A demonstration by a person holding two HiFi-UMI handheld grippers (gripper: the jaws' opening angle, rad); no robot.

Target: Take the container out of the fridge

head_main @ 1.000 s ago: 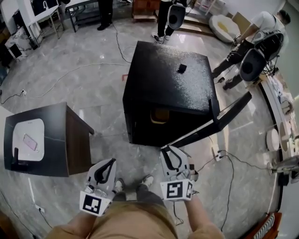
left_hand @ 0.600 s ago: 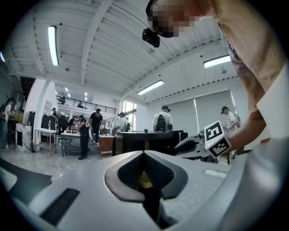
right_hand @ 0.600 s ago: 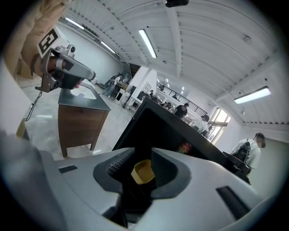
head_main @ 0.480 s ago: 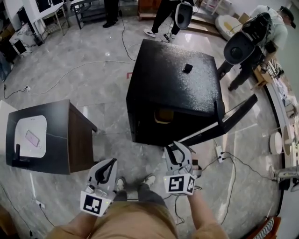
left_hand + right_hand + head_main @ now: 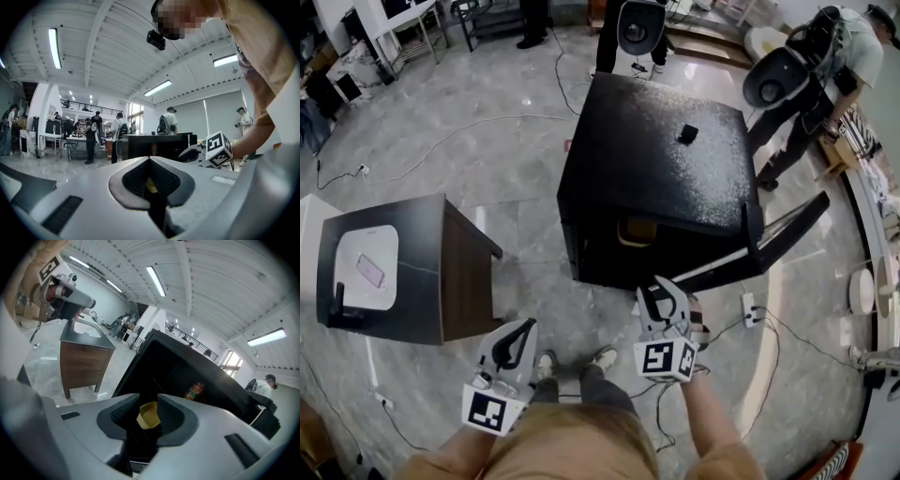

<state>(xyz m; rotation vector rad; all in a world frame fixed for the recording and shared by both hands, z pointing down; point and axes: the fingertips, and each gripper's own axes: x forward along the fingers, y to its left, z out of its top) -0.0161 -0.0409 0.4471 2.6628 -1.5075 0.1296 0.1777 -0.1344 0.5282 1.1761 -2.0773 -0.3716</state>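
1. At far left stands a dark side table (image 5: 461,274) with a white tray (image 5: 366,267) on top, well apart from the work.
2. Low and left of centre, our left gripper (image 5: 523,330) hangs over the floor, its jaws clenched together on nothing.
3. In the middle, the black fridge (image 5: 661,164) stands open. The tan container (image 5: 636,231) sits inside the dark compartment, untouched.
4. Just right of that, our right gripper (image 5: 661,291) points down toward the opening. Its jaws have just been opening and stand released, with nothing between them. The container shows through the gap, farther in.
5. We judge the reach goes best if we keep the container centred in that gap and go in straight. We should close only once a pad lies on each side of its wall, clear of the red-labelled bottle (image 5: 193,391) to the right.
6. At right, the fridge door (image 5: 773,242) is swung wide, so we should keep our arm off it.
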